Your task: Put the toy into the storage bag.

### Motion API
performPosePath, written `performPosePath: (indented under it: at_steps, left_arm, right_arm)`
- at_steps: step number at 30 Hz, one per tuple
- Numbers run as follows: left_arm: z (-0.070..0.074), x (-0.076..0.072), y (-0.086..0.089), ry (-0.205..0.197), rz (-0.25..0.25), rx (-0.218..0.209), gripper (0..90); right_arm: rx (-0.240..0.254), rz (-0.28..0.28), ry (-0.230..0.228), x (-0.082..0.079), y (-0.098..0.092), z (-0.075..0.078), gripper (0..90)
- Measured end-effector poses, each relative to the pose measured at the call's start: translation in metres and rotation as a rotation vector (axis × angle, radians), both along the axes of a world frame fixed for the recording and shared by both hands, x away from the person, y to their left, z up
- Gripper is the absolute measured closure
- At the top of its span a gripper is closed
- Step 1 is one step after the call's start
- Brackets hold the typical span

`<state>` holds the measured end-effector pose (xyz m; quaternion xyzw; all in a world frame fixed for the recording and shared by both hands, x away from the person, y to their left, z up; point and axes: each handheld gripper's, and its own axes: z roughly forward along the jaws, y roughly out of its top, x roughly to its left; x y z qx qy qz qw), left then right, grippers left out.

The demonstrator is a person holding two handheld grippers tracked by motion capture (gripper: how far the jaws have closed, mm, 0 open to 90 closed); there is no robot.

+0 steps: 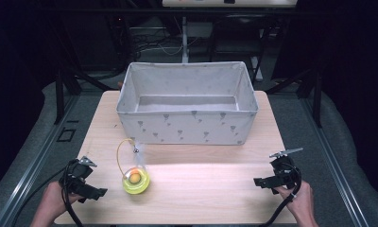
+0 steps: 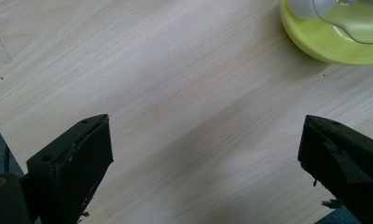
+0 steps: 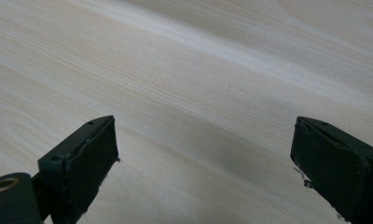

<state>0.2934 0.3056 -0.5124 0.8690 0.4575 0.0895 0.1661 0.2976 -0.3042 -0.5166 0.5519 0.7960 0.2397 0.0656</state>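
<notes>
Flat: yellow toy [image 1: 135, 180], loop [image 1: 123, 153] pointing twd box [image 1: 187, 101].

Both hands rested low at the near corners, the left gripper [image 1: 96, 192] and right gripper [image 1: 260, 181] pointing inward, jaws spread wide, holding nothing.

The high view looked forward and down from above the counter's [image 1: 201, 189] near edge, taking in its whole top. Each gripper view rode low, close over the wood, looking along its own tongs. The left gripper view shared with the high view the yellow dish [image 2: 329, 42] near the front-left corner.
</notes>
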Motion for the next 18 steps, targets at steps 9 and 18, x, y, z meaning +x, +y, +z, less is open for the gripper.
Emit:
performPosePath:
  at_steps: [9, 18]
  left_arm:
    - [0.006, -0.002, 0.0, -0.027, 0.023, -0.03, 1.2]
    - [0.027, -0.006, -0.002, -0.075, 0.054, -0.1, 0.1]
  right_arm:
    - [-0.023, 0.017, -0.006, 0.0, 0.004, 0.001, 7.1]
    - [-0.024, 0.025, -0.016, 0.0, 0.01, 0.002, 8.6]
